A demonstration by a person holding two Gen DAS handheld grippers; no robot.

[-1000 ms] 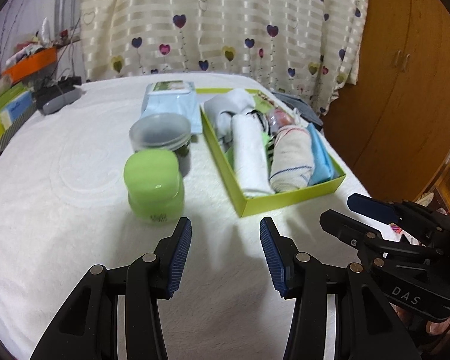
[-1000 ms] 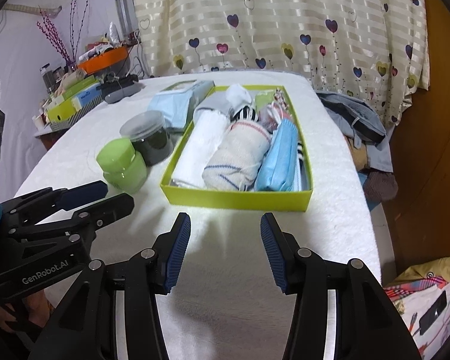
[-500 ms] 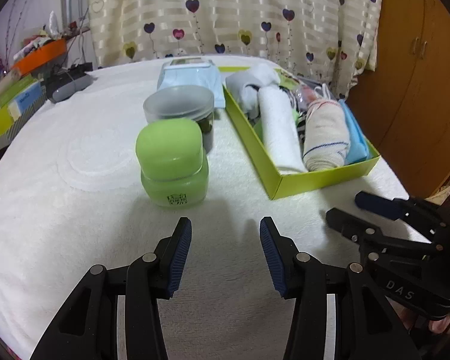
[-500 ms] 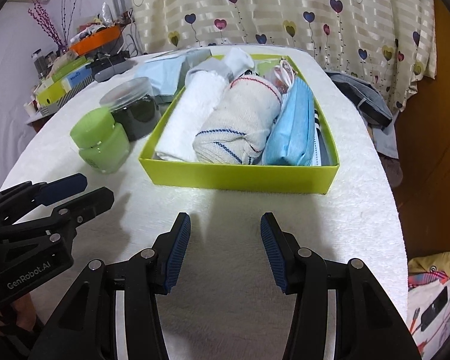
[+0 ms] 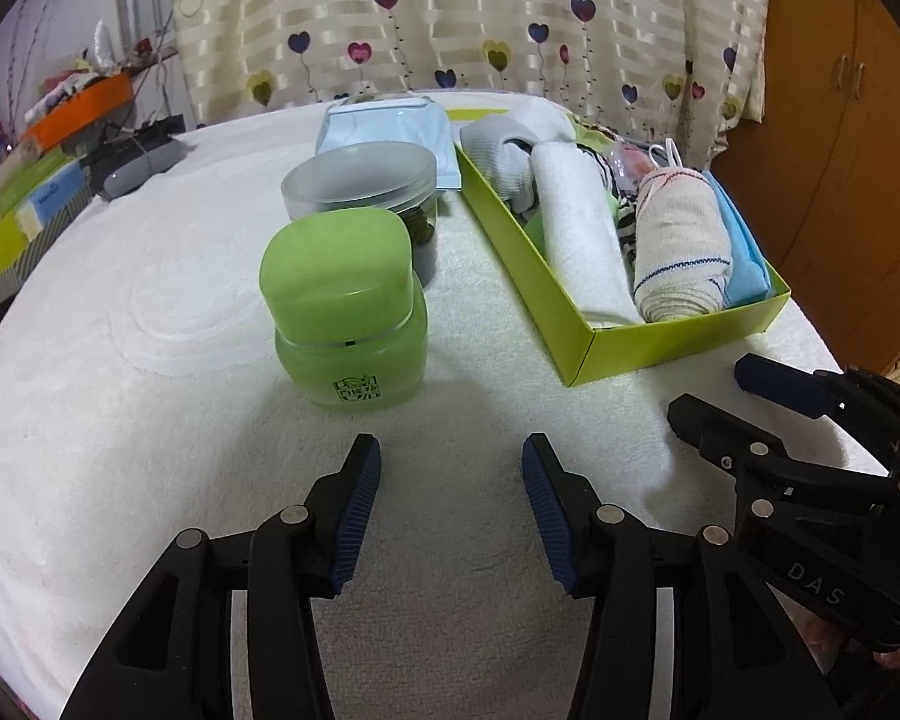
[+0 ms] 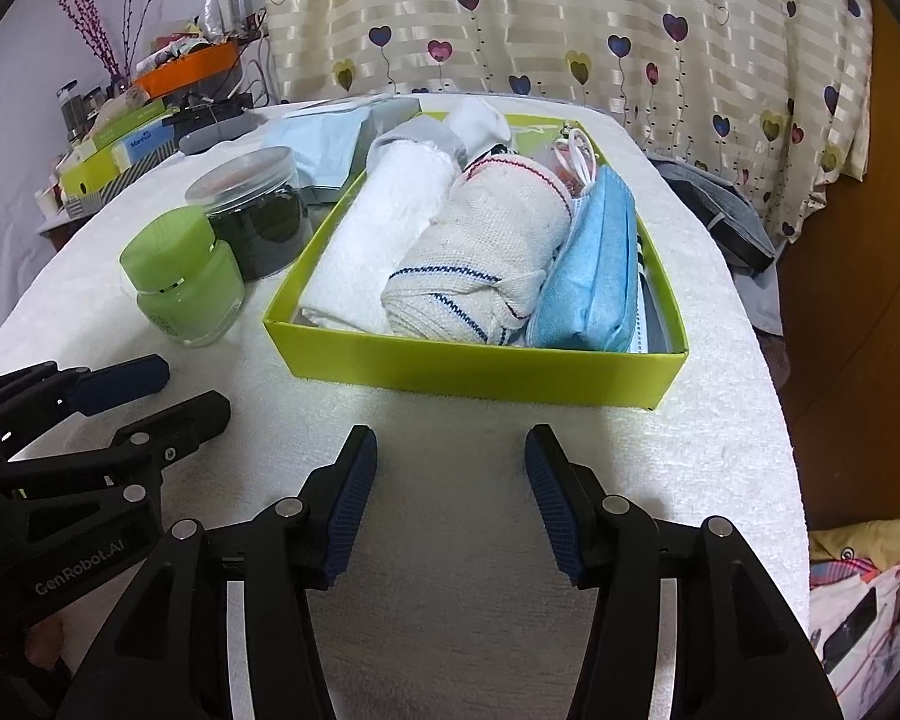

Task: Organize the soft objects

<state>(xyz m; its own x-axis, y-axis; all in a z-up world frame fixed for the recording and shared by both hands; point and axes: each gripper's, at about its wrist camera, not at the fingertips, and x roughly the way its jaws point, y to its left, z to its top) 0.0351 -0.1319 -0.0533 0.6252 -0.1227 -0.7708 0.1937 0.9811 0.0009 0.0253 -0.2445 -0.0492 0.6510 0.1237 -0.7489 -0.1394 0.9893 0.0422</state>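
Left wrist view: a white fuzzy cloth covers the tabletop [image 5: 120, 408]. A heart curtain [image 5: 450, 18] hangs behind its far edge and a wooden cupboard [image 5: 840, 120] stands off the right side. The left tongs [image 5: 450, 468] have just been opening; they are wide with nothing between them, over bare cloth near the front edge. Just ahead stands a green jar [image 5: 348, 306], touching a clear-lidded jar [image 5: 360, 186] behind it. A pale blue packet [image 5: 390, 126] lies near the far edge. The green box [image 5: 630, 348] sits toward the right edge, its long side running from front to back. The right tongs [image 5: 744, 402] hang in front of it.

Right wrist view: the right tongs [image 6: 447, 459] have also just been opening, wide and empty, above free cloth before the box's [image 6: 480, 366] front wall. Inside lie a rolled white towel [image 6: 378, 240], a rolled striped cloth [image 6: 480, 258] and blue masks [image 6: 600, 264], side by side, all pointing front to back. The box's right wall is close to the tabletop's right edge. The left tongs [image 6: 180, 390] show at the left.
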